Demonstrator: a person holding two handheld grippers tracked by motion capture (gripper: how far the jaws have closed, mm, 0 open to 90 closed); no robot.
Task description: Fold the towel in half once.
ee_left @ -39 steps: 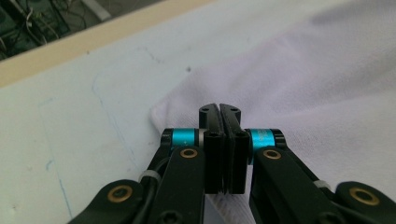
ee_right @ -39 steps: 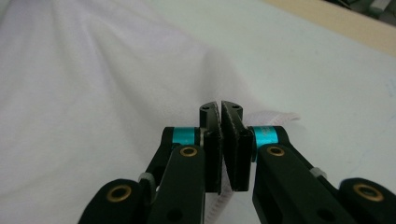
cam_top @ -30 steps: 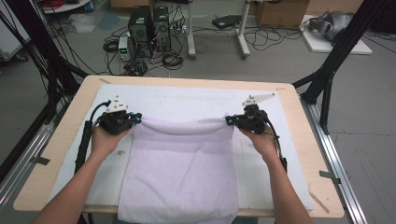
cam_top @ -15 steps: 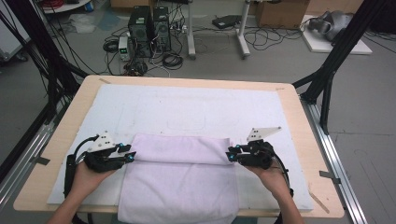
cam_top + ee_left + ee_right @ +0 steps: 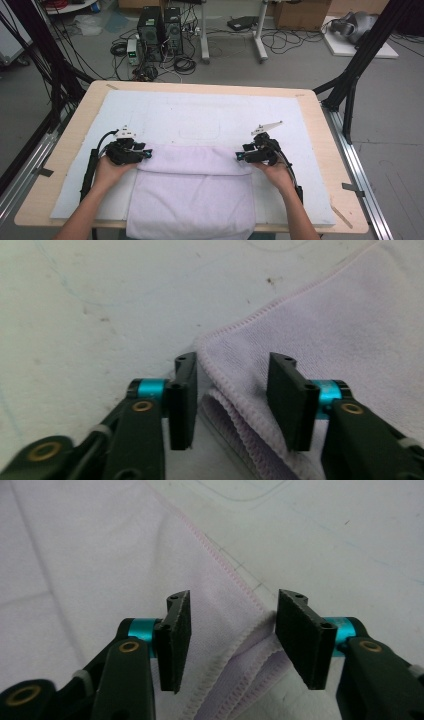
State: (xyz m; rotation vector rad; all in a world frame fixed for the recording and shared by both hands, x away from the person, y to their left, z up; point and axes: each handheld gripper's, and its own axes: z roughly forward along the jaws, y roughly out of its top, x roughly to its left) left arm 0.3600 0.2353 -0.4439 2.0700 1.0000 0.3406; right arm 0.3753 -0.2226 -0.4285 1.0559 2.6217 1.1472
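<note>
While I am resting both hands low on the table:
Left gripper: jaws opening, straddling the towel's left fold corner.
Right gripper: opening likewise, right corner.
Towel: lying folded, near centre.

towel folded toward the near edge — both grippers' fingers just opened, released

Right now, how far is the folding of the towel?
Done: the towel lies folded over once on the mat. In hand: the left gripper and right gripper have just been opening, corners between the jaws but unpressed. Left: probably another fold.
</note>
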